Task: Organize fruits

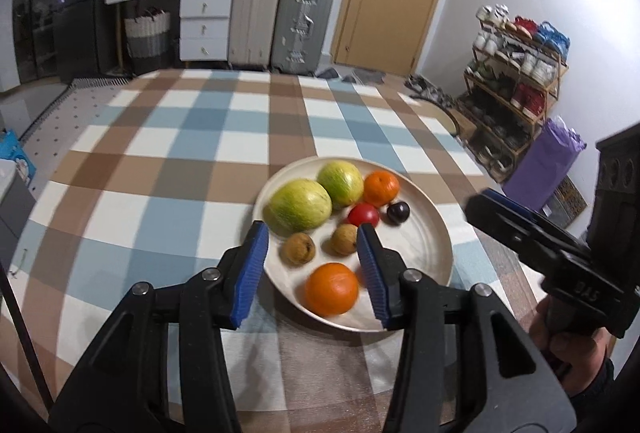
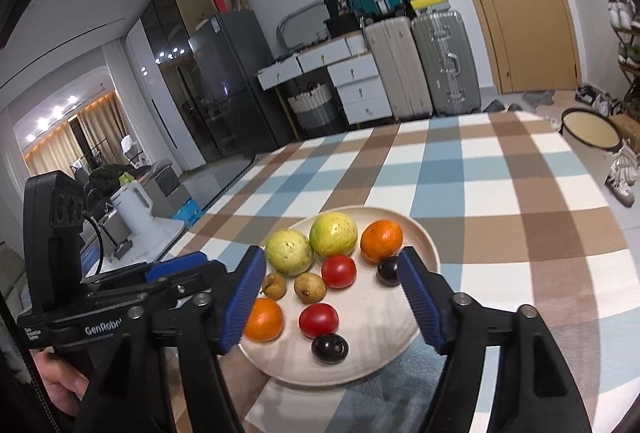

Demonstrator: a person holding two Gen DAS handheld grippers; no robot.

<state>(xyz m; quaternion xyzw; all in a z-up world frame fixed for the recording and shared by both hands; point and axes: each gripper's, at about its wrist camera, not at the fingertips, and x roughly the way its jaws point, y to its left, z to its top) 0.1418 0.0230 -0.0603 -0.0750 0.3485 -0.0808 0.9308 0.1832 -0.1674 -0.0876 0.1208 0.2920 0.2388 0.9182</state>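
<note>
All fruit on plate (image 2: 420, 253) in like pairs; left gripper (image 1: 314, 269) narrow and empty, right gripper (image 2: 332, 303) wide and empty, above plate for release clearance

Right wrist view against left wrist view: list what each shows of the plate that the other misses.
Only the right wrist view shows the near tomato and near dark plum, both hidden in the left view, and the left gripper from the side. Only the left wrist view shows the right gripper from the side. Both share the plate, two green fruits, two oranges, two small brown fruits, one tomato and one plum.
</note>
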